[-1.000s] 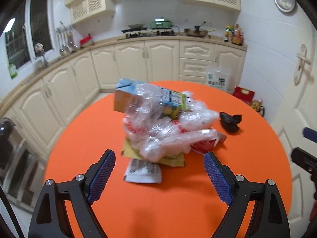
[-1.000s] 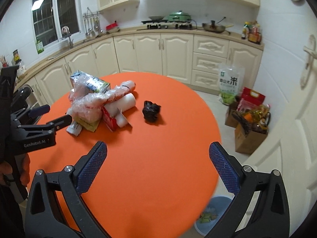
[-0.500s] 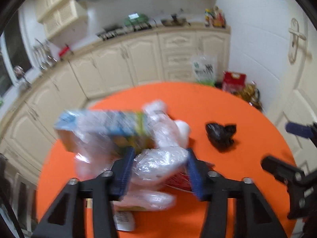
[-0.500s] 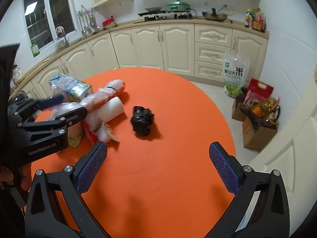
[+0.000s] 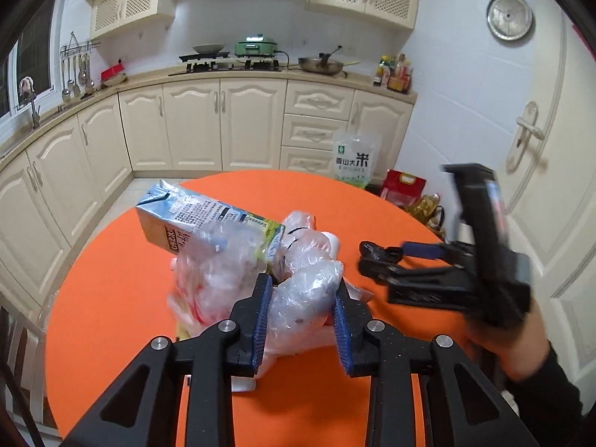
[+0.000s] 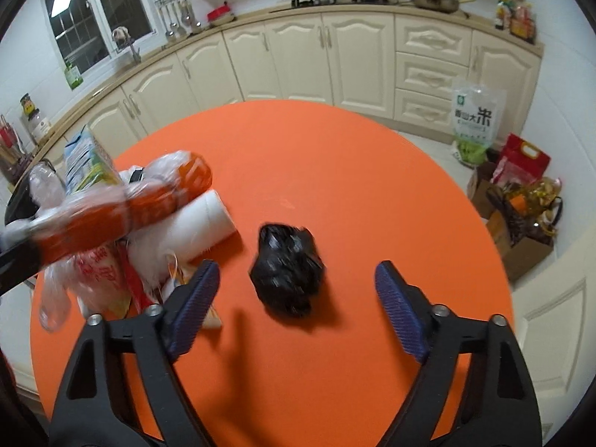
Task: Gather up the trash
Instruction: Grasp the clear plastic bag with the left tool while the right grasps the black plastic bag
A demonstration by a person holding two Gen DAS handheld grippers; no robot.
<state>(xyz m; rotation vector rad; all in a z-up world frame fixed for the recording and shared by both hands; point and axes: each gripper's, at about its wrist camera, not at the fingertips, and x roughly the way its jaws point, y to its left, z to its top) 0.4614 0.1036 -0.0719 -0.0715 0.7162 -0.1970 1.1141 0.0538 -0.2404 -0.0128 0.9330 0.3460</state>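
The left gripper (image 5: 301, 307) has its blue ribbed pads (image 5: 260, 313) pressed against both sides of a crumpled clear plastic bag bundle (image 5: 301, 298); its jaws have just been closing and the bundle sits squeezed between them. The gripper points forward and downward over the near half of the round orange table (image 5: 111, 298), its black arms spreading toward the near edge of the view. Just beyond and left of the clamped bundle, a light-blue printed drink carton (image 5: 186, 219) lies tilted among more clear plastic wrapping; whether it rests on the table or is lifted with the bundle cannot be told. The right gripper (image 6: 296, 290) stands with its jaws apart; they have just been closing, and the crumpled black plastic bag (image 6: 287, 268) lies on the table between the blue fingertips (image 6: 395, 309), touched by neither. This gripper is angled steeply down at the table. In the left wrist view a hand in a dark sleeve (image 5: 510, 342) holds the right gripper's body at the right side, its fingers reaching left toward the black bag. To the left of the black bag, a white paper roll (image 6: 197, 223) lies under the blurred orange-and-clear wrapping (image 6: 123, 208).
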